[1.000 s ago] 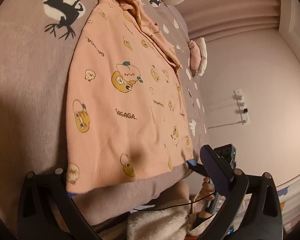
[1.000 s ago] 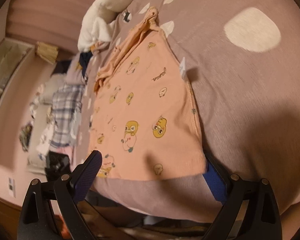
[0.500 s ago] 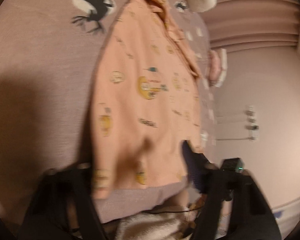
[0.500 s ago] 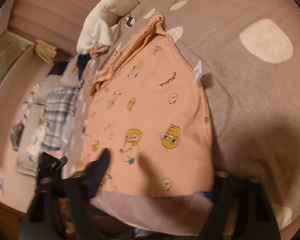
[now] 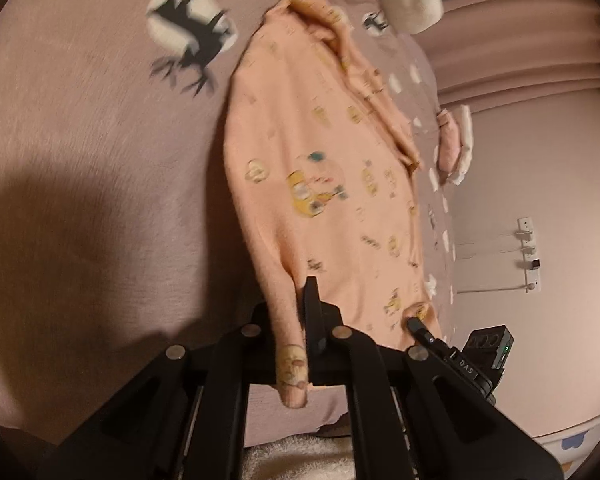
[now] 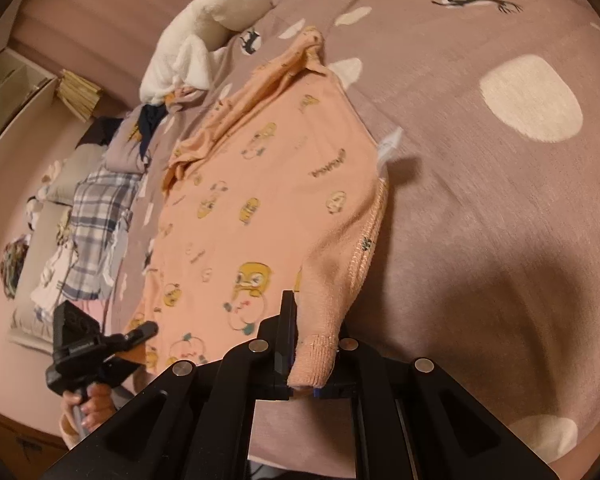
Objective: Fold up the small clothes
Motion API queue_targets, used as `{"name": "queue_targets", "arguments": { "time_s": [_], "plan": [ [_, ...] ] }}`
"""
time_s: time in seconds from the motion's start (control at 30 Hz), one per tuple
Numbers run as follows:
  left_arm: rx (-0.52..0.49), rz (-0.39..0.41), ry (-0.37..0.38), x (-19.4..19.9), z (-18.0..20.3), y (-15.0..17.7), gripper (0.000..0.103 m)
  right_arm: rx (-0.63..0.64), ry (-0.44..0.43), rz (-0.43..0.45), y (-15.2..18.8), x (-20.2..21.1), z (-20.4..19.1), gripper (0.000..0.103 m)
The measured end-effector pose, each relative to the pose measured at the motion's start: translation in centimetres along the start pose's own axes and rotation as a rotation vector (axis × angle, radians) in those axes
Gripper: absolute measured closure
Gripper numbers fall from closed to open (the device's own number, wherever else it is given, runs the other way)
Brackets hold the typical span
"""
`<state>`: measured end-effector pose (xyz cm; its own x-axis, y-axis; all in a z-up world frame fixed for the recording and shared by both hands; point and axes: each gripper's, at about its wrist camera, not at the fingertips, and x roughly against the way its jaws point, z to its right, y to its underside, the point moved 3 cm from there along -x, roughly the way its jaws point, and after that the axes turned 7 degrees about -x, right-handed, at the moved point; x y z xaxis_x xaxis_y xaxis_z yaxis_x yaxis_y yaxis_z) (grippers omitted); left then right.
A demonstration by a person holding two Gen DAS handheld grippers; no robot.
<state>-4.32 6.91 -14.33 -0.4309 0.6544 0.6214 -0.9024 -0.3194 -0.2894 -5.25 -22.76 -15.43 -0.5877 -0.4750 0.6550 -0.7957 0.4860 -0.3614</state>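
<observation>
Shirt (image 5: 324, 184): peach, printed, flat on bed (image 5: 80, 140), long axis running from near hem to far collar. Left gripper (image 5: 296, 320) clamps near-left hem corner; right gripper (image 6: 308, 332) clamps near-right corner. Both equally near; shirt extends away from the fingers.

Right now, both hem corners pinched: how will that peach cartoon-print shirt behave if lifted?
Likely floppy: the peach cartoon-print cotton shirt already bunches where the right hand-held gripper clamps it. It probably sags between that and the left hand-held gripper. Seems light; the far collar end may drag on the mauve spotted bedspread.
</observation>
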Motion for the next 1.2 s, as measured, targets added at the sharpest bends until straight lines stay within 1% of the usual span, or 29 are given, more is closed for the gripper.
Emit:
{"name": "queue_targets", "arguments": {
  "time_s": [0.07, 0.13, 0.23, 0.3, 0.37, 0.4, 0.53, 0.63, 0.67, 0.73, 0.8, 0.9, 0.97, 1.03, 1.07, 1.13, 1.2],
  "plan": [
    [-0.051, 0.031, -0.045, 0.9, 1.1, -0.5, 0.098, -0.006, -0.019, 0.008, -0.3, 0.5, -0.9, 0.095],
    [-0.093, 0.053, -0.052, 1.6, 2.3, -1.0, 0.098, -0.002, -0.027, 0.013, -0.5, 0.7, -1.3, 0.095],
    [-0.119, 0.065, -0.066, 2.2, 3.7, -1.5, 0.098, 0.022, -0.042, 0.044, -1.4, 1.8, -2.5, 0.095],
    [-0.111, 0.057, -0.066, 2.3, 4.1, -1.9, 0.098, 0.029, -0.060, 0.059, -2.1, 2.4, -3.2, 0.095],
    [-0.105, 0.037, -0.048, 2.2, 4.6, -2.3, 0.098, 0.028, -0.077, 0.082, -2.9, 3.3, -3.8, 0.097],
    [-0.099, 0.040, -0.047, 2.3, 4.9, -2.7, 0.098, 0.041, -0.094, 0.089, -3.7, 3.9, -4.4, 0.097],
    [-0.075, 0.054, -0.046, 2.7, 5.9, -4.4, 0.098, 0.068, -0.095, 0.104, -4.8, 4.4, -5.1, 0.097],
    [-0.082, 0.064, -0.047, 3.1, 7.0, -5.6, 0.098, 0.071, -0.104, 0.113, -6.5, 4.3, -5.5, 0.098],
    [-0.081, 0.066, -0.048, 3.2, 7.4, -6.1, 0.098, 0.071, -0.104, 0.113, -6.5, 4.3, -5.5, 0.098],
    [-0.081, 0.074, -0.042, 3.5, 8.0, -7.1, 0.098, 0.058, -0.143, 0.107, -8.0, 4.1, -5.8, 0.098],
    [-0.078, 0.084, -0.036, 3.7, 8.5, -8.1, 0.098, 0.054, -0.151, 0.107, -8.7, 4.0, -6.0, 0.098],
    [-0.041, 0.098, -0.026, 3.3, 8.5, -10.2, 0.098, 0.055, -0.157, 0.108, -10.2, 3.7, -6.4, 0.098],
    [-0.014, 0.108, -0.017, 2.7, 8.3, -11.7, 0.098, 0.048, -0.176, 0.100, -11.3, 3.1, -6.7, 0.098],
    [-0.013, 0.127, -0.021, 2.2, 8.2, -12.8, 0.098, 0.049, -0.185, 0.098, -12.4, 2.5, -7.0, 0.098],
    [-0.006, 0.148, -0.038, 1.7, 7.9, -13.6, 0.098, 0.052, -0.184, 0.094, -12.9, 2.1, -7.2, 0.098],
    [0.009, 0.164, -0.053, 1.2, 7.5, -14.7, 0.098, 0.048, -0.177, 0.088, -14.0, 1.2, -7.3, 0.098],
    [0.042, 0.173, -0.036, 0.4, 6.8, -15.9, 0.098, 0.051, -0.167, 0.089, -15.1, 0.5, -7.5, 0.098]
  ]
}}
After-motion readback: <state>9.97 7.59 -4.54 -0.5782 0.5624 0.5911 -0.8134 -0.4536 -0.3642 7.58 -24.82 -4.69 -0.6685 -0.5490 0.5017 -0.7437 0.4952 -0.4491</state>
